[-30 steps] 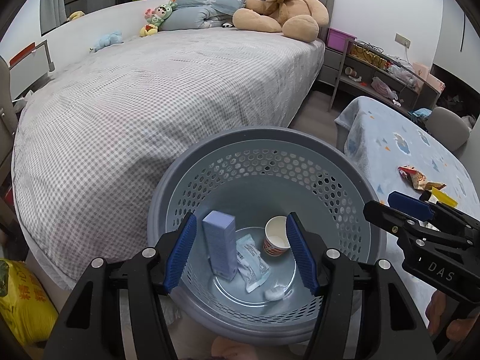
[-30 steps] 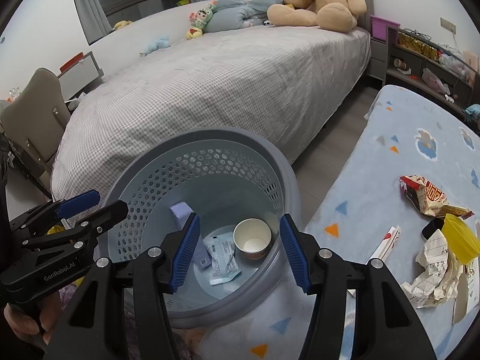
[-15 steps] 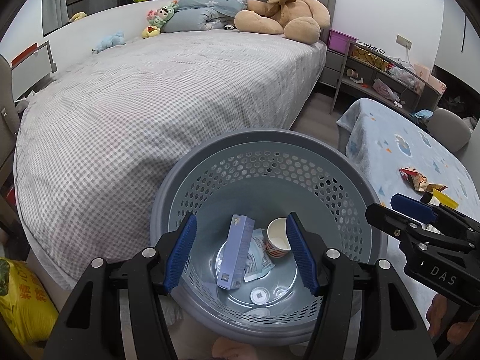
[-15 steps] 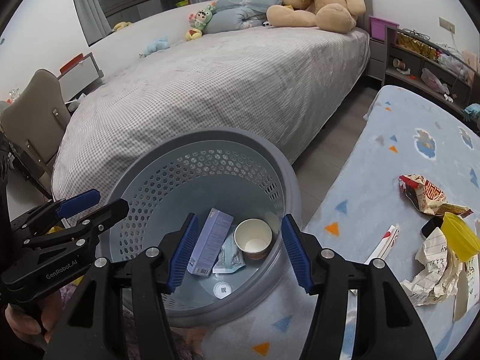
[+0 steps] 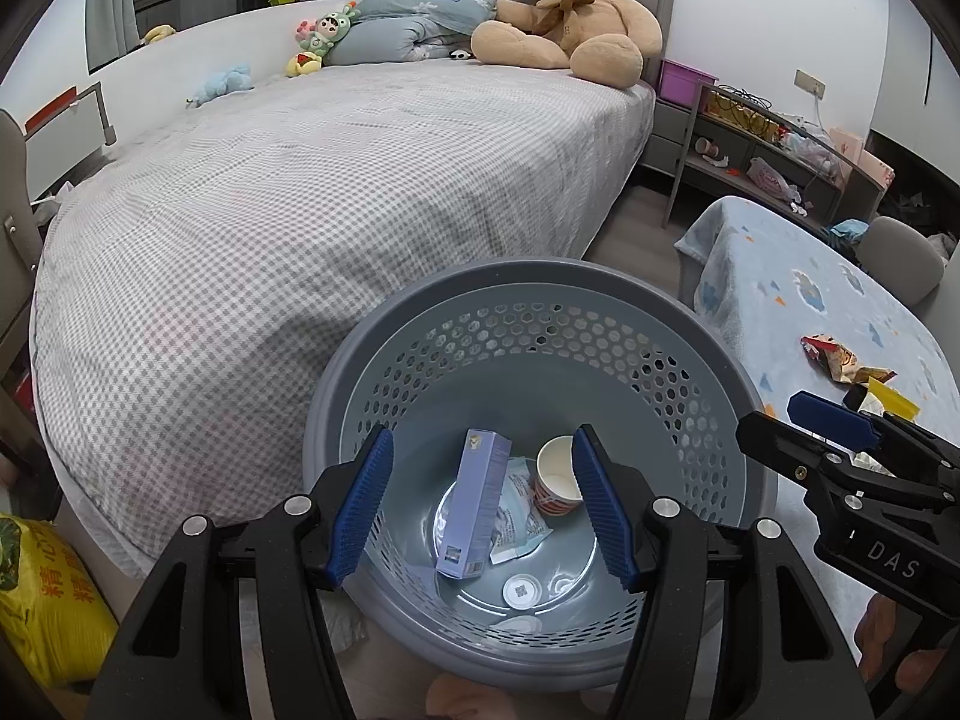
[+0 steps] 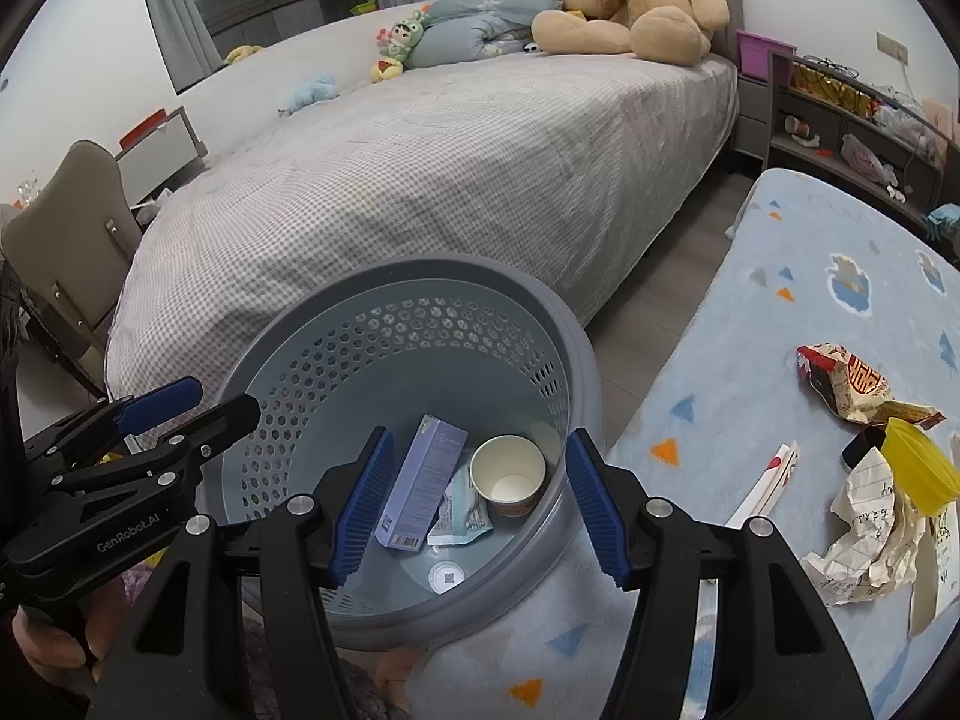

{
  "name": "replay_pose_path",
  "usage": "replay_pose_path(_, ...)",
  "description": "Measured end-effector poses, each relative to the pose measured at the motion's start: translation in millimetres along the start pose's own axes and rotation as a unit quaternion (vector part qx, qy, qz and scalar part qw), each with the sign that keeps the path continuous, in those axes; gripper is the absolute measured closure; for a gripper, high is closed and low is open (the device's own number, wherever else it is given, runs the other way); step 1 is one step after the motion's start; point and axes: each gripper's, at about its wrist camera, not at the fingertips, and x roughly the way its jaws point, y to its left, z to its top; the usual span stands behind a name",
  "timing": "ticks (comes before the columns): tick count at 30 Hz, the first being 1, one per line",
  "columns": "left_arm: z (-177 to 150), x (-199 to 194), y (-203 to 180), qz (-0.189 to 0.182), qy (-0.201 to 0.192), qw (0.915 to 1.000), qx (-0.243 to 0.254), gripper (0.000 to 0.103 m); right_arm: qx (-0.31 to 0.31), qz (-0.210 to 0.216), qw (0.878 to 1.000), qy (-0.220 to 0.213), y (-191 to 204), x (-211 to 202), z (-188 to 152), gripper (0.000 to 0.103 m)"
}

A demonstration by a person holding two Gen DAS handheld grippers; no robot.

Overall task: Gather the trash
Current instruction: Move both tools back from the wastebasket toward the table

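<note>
A grey perforated basket (image 5: 528,324) stands on the floor between the checked bed (image 5: 300,192) and a low table under a blue patterned cloth (image 6: 840,276), and both grippers hang over its mouth, pointing down into it. The left gripper (image 5: 483,504) is released, its blue pads spread with nothing between them. The right gripper (image 6: 477,501) has just been opening its jaws and is likewise released and empty. Four pieces of trash lie at the basket's bottom. One lilac box (image 5: 474,501) leans with its long axis running up the basket wall, its top end toward the bed and its barcoded end down near the grippers. One paper cup (image 6: 509,476) lies just beside it, tipped so that its open mouth faces up toward the cameras. One flat pale-blue packet (image 6: 462,516) lies under and between the two. One small round white lid (image 6: 447,576) rests flat, apart from them, nearer the grippers. On the cloth, five pieces are uncollected: one red snack wrapper (image 6: 852,384), one yellow cup (image 6: 918,471) on its side, one crumpled paper (image 6: 870,540), one dark object (image 6: 861,447) too hidden to identify and one slim white sleeve (image 6: 765,486) pointing toward the basket.
</note>
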Motion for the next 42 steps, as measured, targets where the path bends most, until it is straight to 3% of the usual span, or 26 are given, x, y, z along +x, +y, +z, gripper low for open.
replay_pose_path(12,-4,-2,-5,0.001,-0.005,1.0000,0.005,0.042,0.017,-0.006,1.000,0.000,-10,-14,-13,0.039)
replay_pose_path(22,-17,-12,-29,-0.012,-0.004,0.9995,0.028,0.042,0.048,-0.029,0.998,0.000,-41,-47,-46,0.036)
replay_pose_path(42,-49,-27,-152,-0.079,0.016,0.9926,0.090,0.041,0.130,-0.108,0.985,-0.023,-163,-131,-103,0.032)
